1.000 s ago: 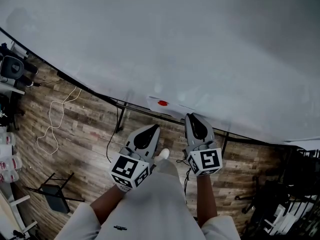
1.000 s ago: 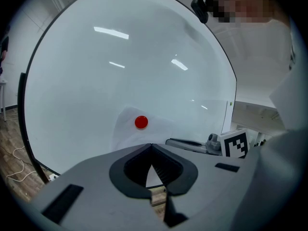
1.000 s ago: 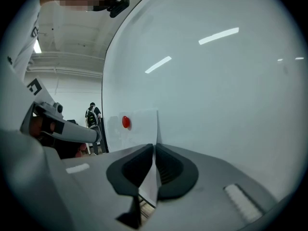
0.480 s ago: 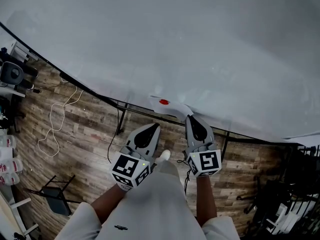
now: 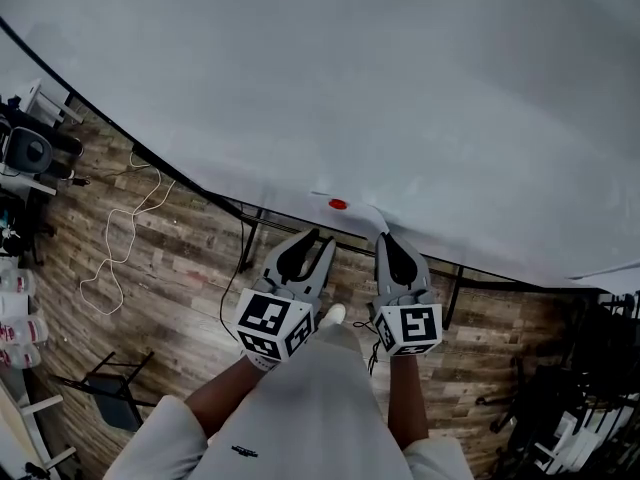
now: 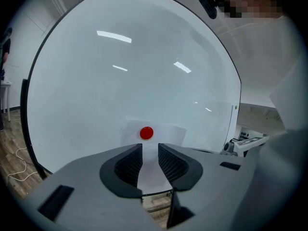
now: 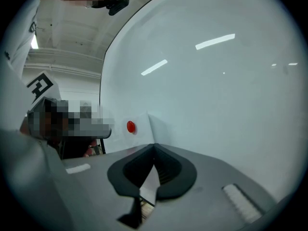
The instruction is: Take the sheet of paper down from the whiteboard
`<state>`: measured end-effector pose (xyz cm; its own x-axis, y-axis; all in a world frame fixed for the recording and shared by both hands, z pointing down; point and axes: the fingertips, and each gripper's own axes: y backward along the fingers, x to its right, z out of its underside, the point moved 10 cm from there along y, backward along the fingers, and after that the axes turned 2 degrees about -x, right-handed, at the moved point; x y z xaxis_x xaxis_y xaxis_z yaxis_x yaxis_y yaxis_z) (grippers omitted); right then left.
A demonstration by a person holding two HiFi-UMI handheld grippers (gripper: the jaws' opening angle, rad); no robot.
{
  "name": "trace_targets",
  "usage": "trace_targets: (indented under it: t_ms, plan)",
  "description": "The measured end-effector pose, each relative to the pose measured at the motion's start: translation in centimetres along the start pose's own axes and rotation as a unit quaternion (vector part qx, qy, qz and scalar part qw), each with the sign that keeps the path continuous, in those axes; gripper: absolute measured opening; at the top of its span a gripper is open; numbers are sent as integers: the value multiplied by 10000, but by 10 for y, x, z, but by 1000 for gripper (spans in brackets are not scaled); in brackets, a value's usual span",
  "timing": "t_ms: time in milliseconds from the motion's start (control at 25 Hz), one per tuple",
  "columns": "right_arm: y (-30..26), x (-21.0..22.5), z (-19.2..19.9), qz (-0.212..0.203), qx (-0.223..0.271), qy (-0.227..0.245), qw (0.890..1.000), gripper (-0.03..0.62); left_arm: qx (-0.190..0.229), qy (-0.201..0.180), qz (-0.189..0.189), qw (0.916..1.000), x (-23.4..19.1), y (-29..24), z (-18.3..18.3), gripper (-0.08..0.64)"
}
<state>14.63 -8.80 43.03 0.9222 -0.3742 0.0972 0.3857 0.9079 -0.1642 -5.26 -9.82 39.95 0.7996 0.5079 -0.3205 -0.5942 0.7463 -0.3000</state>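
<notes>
A white sheet of paper (image 5: pixel 356 212) hangs low on the whiteboard (image 5: pixel 350 78), pinned by a red round magnet (image 5: pixel 338 205). My right gripper (image 5: pixel 386 236) is shut on the sheet's right edge, which curls off the board toward it. In the right gripper view the paper (image 7: pixel 140 125) runs down between the closed jaws of that gripper (image 7: pixel 154 146), with the magnet (image 7: pixel 131 126) to the left. My left gripper (image 5: pixel 322 238) sits just below the sheet; its jaws have just been opening and press on nothing. In the left gripper view the gripper (image 6: pixel 150 148) frames the paper (image 6: pixel 161 133) and magnet (image 6: pixel 146 133).
The board's dark stand legs (image 5: pixel 245 243) rise from a wooden floor. A white cable (image 5: pixel 120 238) loops on the floor at left, near a small folding stand (image 5: pixel 110 388). Dark equipment (image 5: pixel 580 398) fills the lower right corner. The person's shoe (image 5: pixel 331 315) is under the grippers.
The left gripper's jaws went from shut to open, and it edged up toward the paper. The right gripper stayed at the sheet's right edge.
</notes>
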Motion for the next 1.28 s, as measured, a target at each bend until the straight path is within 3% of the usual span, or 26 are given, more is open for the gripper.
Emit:
trace_targets:
  t_ms: [280,640,1040,1280]
  plan:
    - [-3,0,0,18,33,-65,10000,11,68,-39,-233,9997,0,-17,-7,136]
    - [-5,0,-2,-22,65,-166,9998,10,178,316,-541,9979,5,-36,-12,170]
    - [-6,6,-3,-154,59,-270,9995,11,308,443,-963,9939,13,-48,-17,167]
    - [-5,10,-1,-172,41,-323,9993,10,355,399,-1145,9920,15,-50,-16,129]
